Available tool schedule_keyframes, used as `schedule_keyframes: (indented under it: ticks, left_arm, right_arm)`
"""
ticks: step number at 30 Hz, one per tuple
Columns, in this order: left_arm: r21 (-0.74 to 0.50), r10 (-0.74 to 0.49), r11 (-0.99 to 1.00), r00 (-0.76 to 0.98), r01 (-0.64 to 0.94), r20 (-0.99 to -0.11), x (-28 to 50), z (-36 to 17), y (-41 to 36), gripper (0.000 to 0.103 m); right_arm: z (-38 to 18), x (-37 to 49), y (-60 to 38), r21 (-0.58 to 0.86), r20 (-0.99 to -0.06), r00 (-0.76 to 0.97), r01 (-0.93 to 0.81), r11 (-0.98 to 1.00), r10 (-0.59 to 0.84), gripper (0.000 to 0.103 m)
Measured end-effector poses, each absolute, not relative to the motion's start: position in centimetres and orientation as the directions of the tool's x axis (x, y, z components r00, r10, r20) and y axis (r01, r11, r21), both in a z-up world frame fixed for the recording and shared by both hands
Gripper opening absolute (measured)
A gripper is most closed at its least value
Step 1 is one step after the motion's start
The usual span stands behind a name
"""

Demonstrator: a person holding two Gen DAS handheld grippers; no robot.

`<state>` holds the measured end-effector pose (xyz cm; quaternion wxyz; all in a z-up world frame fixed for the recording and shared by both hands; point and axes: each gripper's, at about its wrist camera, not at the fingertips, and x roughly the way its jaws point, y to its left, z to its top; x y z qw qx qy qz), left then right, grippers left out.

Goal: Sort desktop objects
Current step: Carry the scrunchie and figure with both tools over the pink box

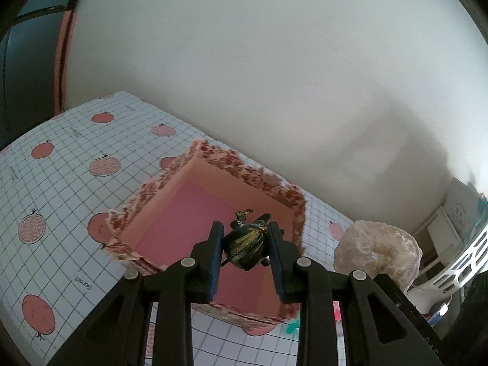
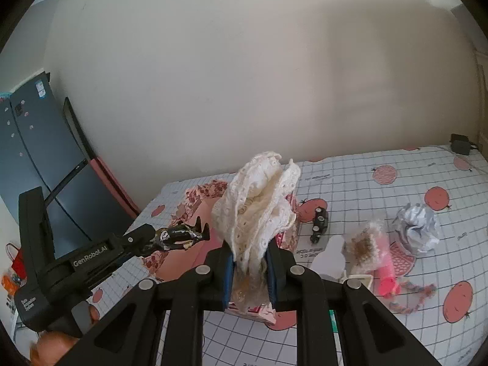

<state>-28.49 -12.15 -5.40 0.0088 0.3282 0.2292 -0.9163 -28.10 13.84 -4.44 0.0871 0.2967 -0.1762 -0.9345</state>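
Observation:
My left gripper (image 1: pixel 245 244) is shut on a small black-and-gold wrapped candy (image 1: pixel 245 245), held above the open pink box (image 1: pixel 189 213) with a floral rim. From the right wrist view the same left gripper (image 2: pixel 170 238) reaches in from the left, the candy (image 2: pixel 180 235) hanging over the box (image 2: pixel 198 201). My right gripper (image 2: pixel 251 262) is shut on a bunched cream lace cloth (image 2: pixel 259 201), which stands up between the fingers beside the box. That cloth (image 1: pixel 378 250) shows at the right of the left wrist view.
On the gridded tablecloth (image 2: pixel 366 183) with red fruit prints lie a small black toy car (image 2: pixel 319 224), a crumpled silver wrapper (image 2: pixel 418 228), a pink tube (image 2: pixel 385 271) with a fuzzy item, a braided cord (image 2: pixel 411 299) and a white card (image 2: pixel 331 256). A black adapter (image 2: pixel 460 144) sits far right. A wall stands behind.

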Motion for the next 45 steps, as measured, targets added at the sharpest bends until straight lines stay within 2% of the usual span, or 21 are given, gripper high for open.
schedule_keyframes:
  ticks: [21, 29, 36, 38, 41, 45]
  left_arm:
    - [-0.446, 0.095, -0.850, -0.751, 0.280, -0.653, -28.7, -7.5, -16.9, 0.030]
    - [-0.461, 0.101, -0.833, -0.735, 0.307, -0.671, -29.0, -8.5, -17.6, 0.030]
    - [-0.461, 0.102, -0.828, -0.723, 0.319, -0.683, -29.2, -8.9, -18.0, 0.030]
    - [-0.465, 0.114, -0.828, -0.716, 0.314, -0.688, -29.3, -9.1, -18.0, 0.030]
    - [-0.466, 0.120, -0.828, -0.712, 0.313, -0.692, -29.4, -9.2, -18.0, 0.030]
    - [-0.467, 0.128, -0.828, -0.708, 0.309, -0.695, -29.5, -9.3, -17.9, 0.041]
  right_arm:
    - [-8.3, -32.1, 10.0, 0.366, -0.592, -0.745, 0.094, -0.926, -0.309, 0.019]
    - [-10.2, -32.9, 8.8, 0.370, -0.641, -0.699, 0.081, -0.925, -0.317, 0.023]
    - [-10.8, -33.1, 8.3, 0.357, -0.661, -0.687, 0.067, -0.932, -0.303, 0.032]
    - [-10.6, -33.0, 8.2, 0.356, -0.664, -0.685, 0.061, -0.933, -0.298, 0.044]
    - [-10.4, -33.0, 7.8, 0.352, -0.659, -0.688, 0.075, -0.933, -0.304, 0.051]
    - [-10.4, -33.0, 7.6, 0.347, -0.661, -0.686, 0.078, -0.935, -0.303, 0.052]
